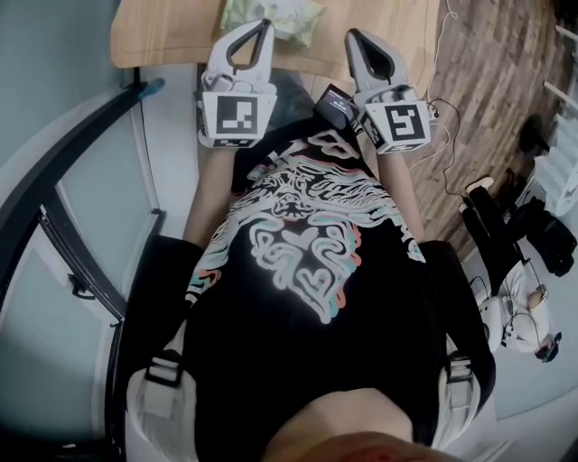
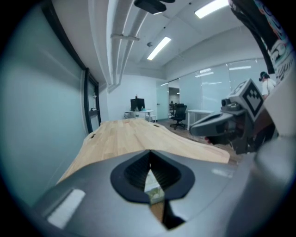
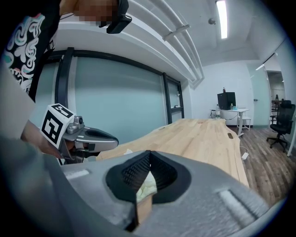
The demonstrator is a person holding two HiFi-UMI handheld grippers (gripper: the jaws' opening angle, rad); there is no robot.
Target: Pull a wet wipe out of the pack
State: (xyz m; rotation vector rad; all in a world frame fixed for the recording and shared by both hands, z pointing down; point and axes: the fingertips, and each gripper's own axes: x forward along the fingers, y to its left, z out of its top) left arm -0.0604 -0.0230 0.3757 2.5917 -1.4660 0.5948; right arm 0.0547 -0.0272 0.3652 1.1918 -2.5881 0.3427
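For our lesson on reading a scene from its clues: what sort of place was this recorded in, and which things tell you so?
Most likely an office: a long wooden table, a desk with a monitor at the far end, a wheeled office chair and glass partitions.

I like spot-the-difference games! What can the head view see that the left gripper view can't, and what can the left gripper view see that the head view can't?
Only the head view: the square-marked cube on the left gripper, and a buckled strap at the person's waist.
Only the left gripper view: ceiling lights, a monitor and an office chair far down the room.
Both: the wooden table, the right gripper with its jaws closed, and the pale green wipe pack, which the left gripper view shows only as a sliver.
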